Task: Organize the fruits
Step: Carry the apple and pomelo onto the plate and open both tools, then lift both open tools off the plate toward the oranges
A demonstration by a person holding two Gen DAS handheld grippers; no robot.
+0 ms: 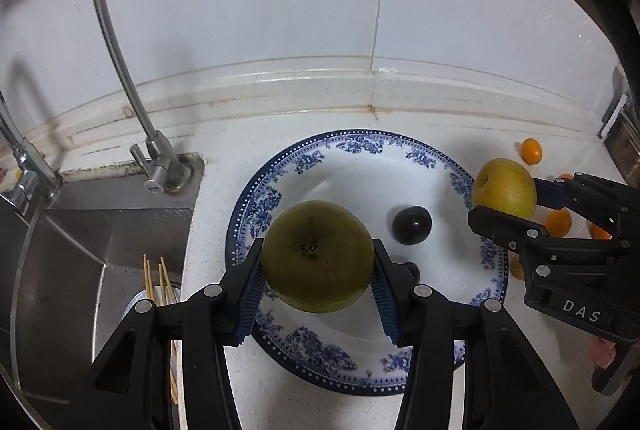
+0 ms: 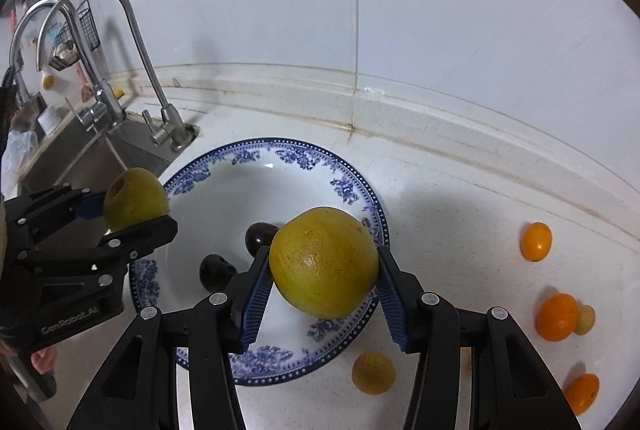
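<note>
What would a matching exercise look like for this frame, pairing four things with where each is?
Things:
1. green apple
2. yellow apple
3. dark plums
4. oranges

Places:
A. on the counter, right of the plate
B. lying in the plate
C. held in the right tool
D. held in the left tool

Pairs: 1-D, 2-C, 3-B, 4-A
</note>
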